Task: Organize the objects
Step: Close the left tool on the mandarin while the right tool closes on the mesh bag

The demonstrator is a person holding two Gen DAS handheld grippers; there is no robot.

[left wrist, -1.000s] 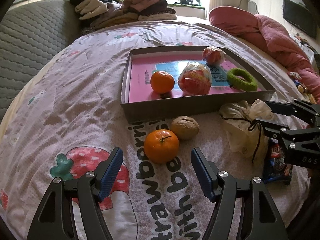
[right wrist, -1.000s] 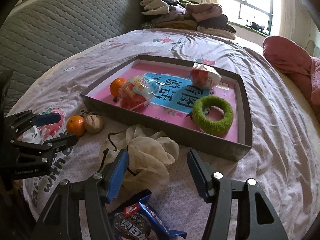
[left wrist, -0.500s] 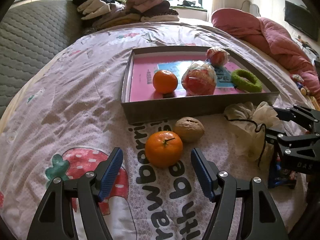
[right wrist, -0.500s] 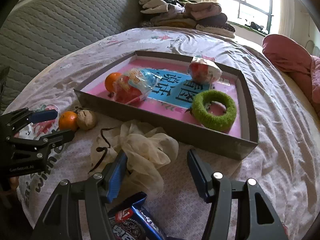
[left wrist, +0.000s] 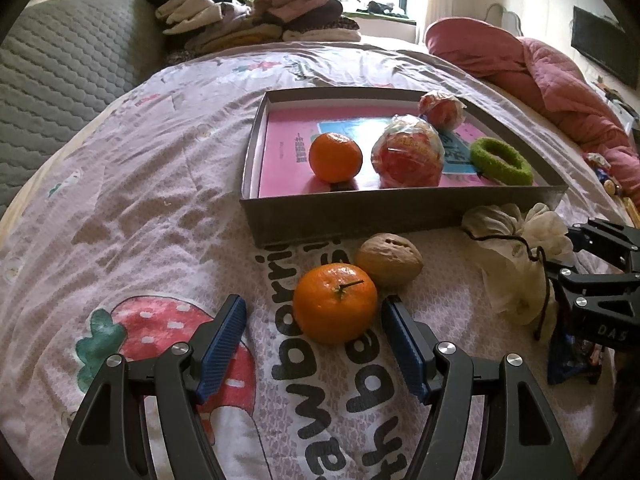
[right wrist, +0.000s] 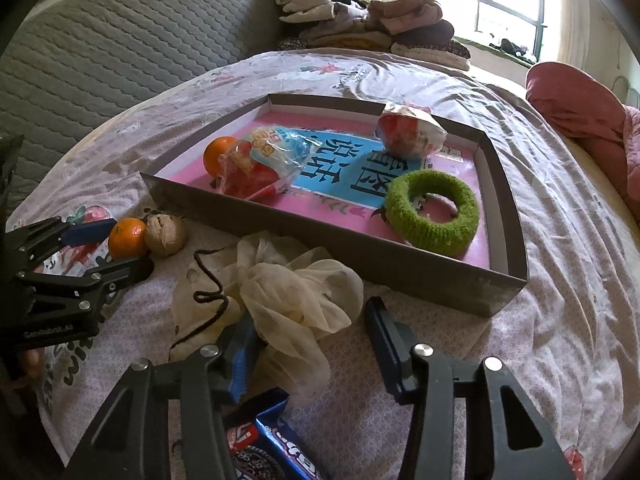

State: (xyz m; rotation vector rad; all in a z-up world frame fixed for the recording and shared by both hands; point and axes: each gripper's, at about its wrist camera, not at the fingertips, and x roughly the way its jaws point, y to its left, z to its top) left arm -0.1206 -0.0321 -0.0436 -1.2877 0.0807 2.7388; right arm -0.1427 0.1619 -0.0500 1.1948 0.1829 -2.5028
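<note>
Right gripper [right wrist: 308, 344] jaws just closing around the pouch [right wrist: 288, 292], not clamped yet, so bite the bunched cloth (clear of the snack pack [right wrist: 272, 440] below); left gripper [left wrist: 314, 344] wide open, orange [left wrist: 335, 302] between its tips, tray [left wrist: 400, 212] beyond.

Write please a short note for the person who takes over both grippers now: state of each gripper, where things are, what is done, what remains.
Left gripper: open, the loose orange between its fingers, not pressed.
Right gripper: open, jaws just been closing around the cream cloth bag, not clamped yet.
Done, in the box: one orange, two wrapped snacks, green ring.
Left on the bed: loose orange, walnut, cloth bag, cookie packet.
</note>
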